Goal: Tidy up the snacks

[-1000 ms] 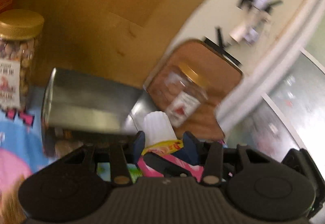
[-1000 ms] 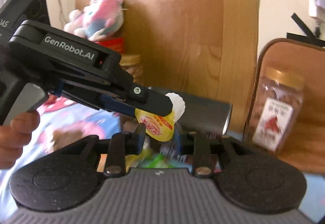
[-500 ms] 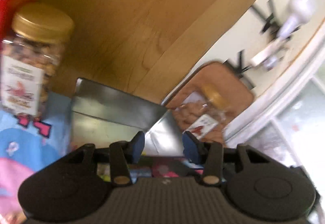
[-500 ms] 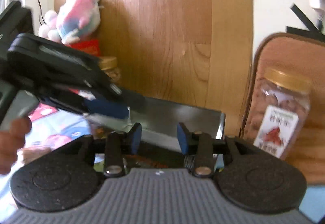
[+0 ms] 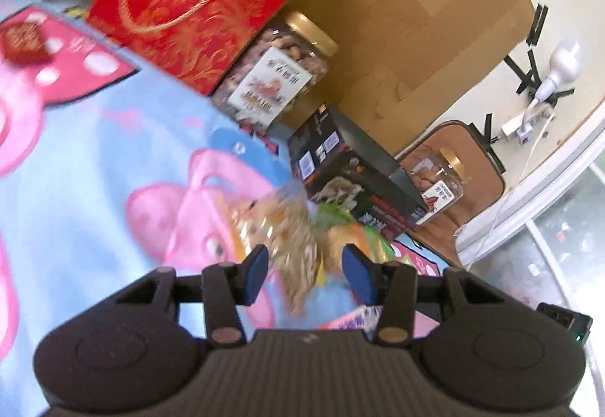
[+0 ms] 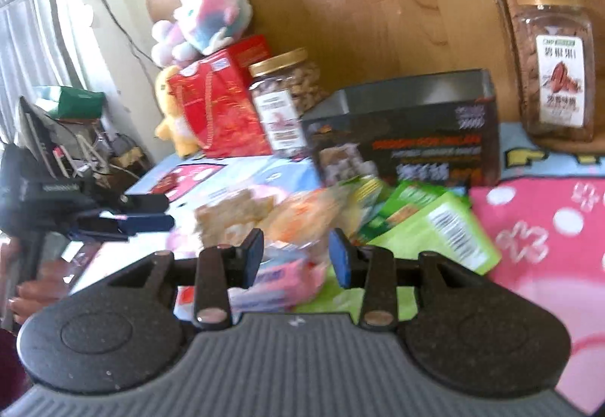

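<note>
**Both hand-held grippers empty above the snack pile**

A light-blue cartoon-print cloth (image 6: 537, 212) covers the surface. At its back stand a red gift box with gold cord (image 5: 189, 8), a dark rectangular snack tin (image 6: 408, 129) and two clear gold-lidded nut jars (image 6: 283, 103) (image 6: 552, 65). In front of the tin lies a heap of loose snack packets (image 6: 423, 224), green, pink and clear. The right hand-held gripper (image 6: 296, 254) hovers over the heap, jaws partly apart, gripping nothing. The left hand-held gripper (image 5: 305, 273), likewise parted and empty, hangs above a clear packet of pale biscuits (image 5: 287, 227).
</note>
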`<state>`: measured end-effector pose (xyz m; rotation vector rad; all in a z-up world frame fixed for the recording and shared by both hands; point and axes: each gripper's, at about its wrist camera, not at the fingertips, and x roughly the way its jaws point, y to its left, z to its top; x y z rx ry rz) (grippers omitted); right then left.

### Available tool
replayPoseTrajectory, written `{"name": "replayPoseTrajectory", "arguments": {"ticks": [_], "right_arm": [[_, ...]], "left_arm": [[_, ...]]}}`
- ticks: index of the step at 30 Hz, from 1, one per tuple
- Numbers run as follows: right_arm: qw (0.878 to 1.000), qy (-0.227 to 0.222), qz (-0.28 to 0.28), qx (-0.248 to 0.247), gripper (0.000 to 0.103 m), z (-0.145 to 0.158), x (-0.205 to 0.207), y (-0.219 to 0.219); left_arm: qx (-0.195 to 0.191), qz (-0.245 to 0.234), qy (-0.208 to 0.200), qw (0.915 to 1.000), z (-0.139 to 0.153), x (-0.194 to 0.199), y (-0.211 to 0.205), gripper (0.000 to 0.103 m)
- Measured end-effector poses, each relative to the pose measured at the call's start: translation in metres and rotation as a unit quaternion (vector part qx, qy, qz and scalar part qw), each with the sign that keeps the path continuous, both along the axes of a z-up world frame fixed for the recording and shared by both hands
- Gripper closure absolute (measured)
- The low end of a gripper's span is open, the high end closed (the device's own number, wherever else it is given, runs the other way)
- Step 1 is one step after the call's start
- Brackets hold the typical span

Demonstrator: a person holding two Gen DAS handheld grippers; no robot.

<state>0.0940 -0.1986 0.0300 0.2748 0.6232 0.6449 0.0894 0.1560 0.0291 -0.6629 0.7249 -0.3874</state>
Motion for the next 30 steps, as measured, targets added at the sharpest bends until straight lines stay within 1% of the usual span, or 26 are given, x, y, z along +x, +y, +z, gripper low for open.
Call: {"name": "replayPoseTrajectory", "arguments": {"ticks": [2,5,6,8,10,11,14,15,16,17,18,20,21,22,23,26,27,29,30], "right_arm": [[1.000,-0.004,-0.001,-0.009,0.062,0.006,-0.004,0.007],[1.000,0.002,0.008,0.001,0.062,0.014,-0.003,0.019],[1.000,-0.002,0.024,0.000,0.061,0.019,0.003,0.031],[0.997,-0.015,0.063,-0.030,0.061,0.024,0.013,0.055],[0.993,-0.031,0.084,-0.074,0.061,0.027,0.035,0.086],[0.991,-0.026,0.094,-0.093,0.061,0.027,0.052,0.102],[0.988,0.002,0.085,-0.126,0.061,0.017,0.094,0.127],[0.988,0.031,0.081,-0.125,0.060,0.009,0.108,0.130],[0.989,0.064,0.080,-0.105,0.060,0.001,0.118,0.129],[0.990,0.085,0.083,-0.080,0.059,-0.003,0.119,0.125],[0.989,0.099,0.090,-0.055,0.059,-0.006,0.113,0.123],[0.987,0.101,0.122,-0.034,0.056,-0.006,0.088,0.127],[0.983,0.106,0.148,-0.028,0.055,-0.007,0.073,0.132],[0.977,0.114,0.180,-0.017,0.057,-0.008,0.061,0.136],[0.973,0.116,0.197,-0.009,0.057,-0.007,0.051,0.137],[0.983,0.043,0.175,-0.041,0.056,0.001,0.014,0.130],[0.984,0.028,0.173,-0.044,0.054,0.002,0.002,0.125],[0.980,0.020,0.192,-0.053,0.055,0.003,-0.019,0.124],[0.978,0.006,0.198,-0.069,0.055,0.002,-0.033,0.125]], "left_arm": [[-0.005,-0.008,-0.007,0.9999,-0.003,-0.009,0.001,0.059],[-0.003,0.009,-0.017,0.9998,-0.007,-0.017,0.007,0.059],[-0.008,0.015,-0.015,0.9997,-0.009,-0.016,0.011,0.059],[-0.023,0.027,-0.012,0.9993,-0.013,-0.019,0.022,0.059],[-0.030,0.038,-0.012,0.9988,-0.016,-0.026,0.032,0.059],[-0.032,0.044,-0.011,0.9984,-0.018,-0.030,0.035,0.059],[-0.041,0.054,-0.001,0.9977,-0.024,-0.041,0.043,0.059],[-0.043,0.057,0.002,0.9975,-0.026,-0.045,0.046,0.059],[-0.045,0.057,0.003,0.9973,-0.027,-0.048,0.049,0.059],[-0.047,0.057,0.002,0.9973,-0.027,-0.052,0.052,0.059],[-0.049,0.056,-0.001,0.9973,-0.027,-0.055,0.055,0.059],[-0.050,0.057,-0.005,0.9971,-0.028,-0.061,0.059,0.052],[-0.050,0.060,-0.006,0.9969,-0.028,-0.063,0.060,0.047],[-0.048,0.062,-0.007,0.9969,-0.028,-0.064,0.061,0.047],[-0.045,0.063,-0.009,0.9969,-0.028,-0.065,0.062,0.047],[-0.038,0.077,-0.013,0.9963,-0.026,-0.071,0.068,0.047],[-0.036,0.078,-0.017,0.9961,-0.025,-0.072,0.070,0.047],[-0.025,0.081,-0.020,0.9962,-0.023,-0.071,0.072,0.047],[-0.017,0.082,-0.019,0.9963,-0.022,-0.068,0.073,0.047]]}}
